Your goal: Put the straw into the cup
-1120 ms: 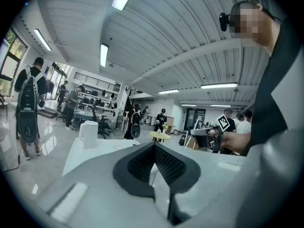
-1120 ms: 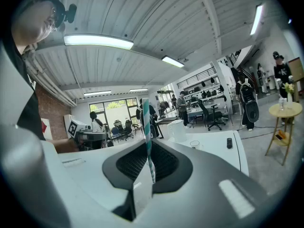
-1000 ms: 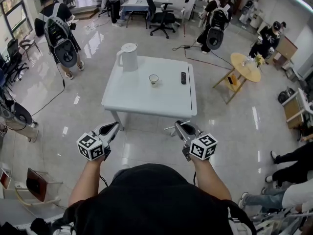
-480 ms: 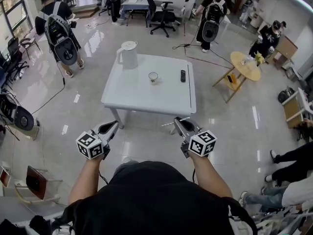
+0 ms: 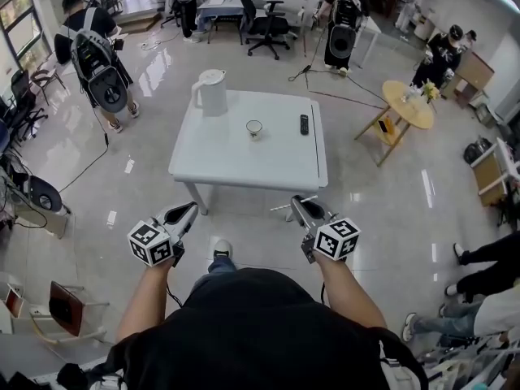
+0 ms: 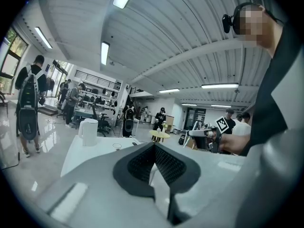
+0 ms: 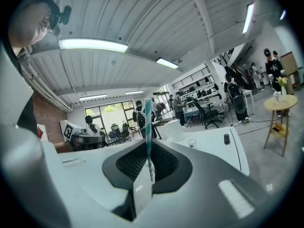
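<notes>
The person stands on the glossy floor just short of a white square table (image 5: 244, 165), both grippers held low at the near side, well apart from each other. The right gripper (image 5: 296, 203) has its jaws pinched on a thin teal-and-white striped straw (image 7: 147, 127), which sticks up out of the black ribbed pads; from above, the straw pokes out to the left of the jaws. The left gripper (image 5: 191, 209) has its jaws pressed together with nothing between them. The small clear glass cup (image 5: 255, 128) sits on the table towards its far middle, well away from the straw. A white plastic kettle with a handle (image 5: 211, 93) stands at the far left corner, and a black remote control (image 5: 304, 126) lies just right of the cup.
</notes>
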Demonstrator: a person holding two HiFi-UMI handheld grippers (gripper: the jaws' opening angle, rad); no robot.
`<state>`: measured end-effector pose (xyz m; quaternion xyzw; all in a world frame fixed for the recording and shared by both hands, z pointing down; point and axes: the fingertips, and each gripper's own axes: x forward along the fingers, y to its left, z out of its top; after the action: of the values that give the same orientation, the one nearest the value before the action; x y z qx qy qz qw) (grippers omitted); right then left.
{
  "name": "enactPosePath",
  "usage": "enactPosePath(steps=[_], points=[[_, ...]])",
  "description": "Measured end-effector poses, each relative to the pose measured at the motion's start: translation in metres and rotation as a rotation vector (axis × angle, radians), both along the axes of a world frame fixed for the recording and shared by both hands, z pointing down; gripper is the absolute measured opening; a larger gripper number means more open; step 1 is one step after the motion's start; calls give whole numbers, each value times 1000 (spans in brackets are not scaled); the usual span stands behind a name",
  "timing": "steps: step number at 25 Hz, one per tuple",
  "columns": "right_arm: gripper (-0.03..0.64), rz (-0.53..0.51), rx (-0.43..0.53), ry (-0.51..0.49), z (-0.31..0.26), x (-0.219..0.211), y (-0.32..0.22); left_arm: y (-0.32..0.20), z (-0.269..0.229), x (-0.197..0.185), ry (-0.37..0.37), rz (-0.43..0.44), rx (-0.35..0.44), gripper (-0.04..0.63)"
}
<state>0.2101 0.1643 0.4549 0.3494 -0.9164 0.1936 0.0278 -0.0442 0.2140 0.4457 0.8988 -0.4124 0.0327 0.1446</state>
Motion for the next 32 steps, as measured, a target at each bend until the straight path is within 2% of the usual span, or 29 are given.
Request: enactPosePath(steps=[19,32], points=[[52,23,-11,0,1,-37,-49,-60,8,-35,19,28,-21,1],[52,90,-29,13,11,-46,-92,-113,19,-47,26,84,-43,0]])
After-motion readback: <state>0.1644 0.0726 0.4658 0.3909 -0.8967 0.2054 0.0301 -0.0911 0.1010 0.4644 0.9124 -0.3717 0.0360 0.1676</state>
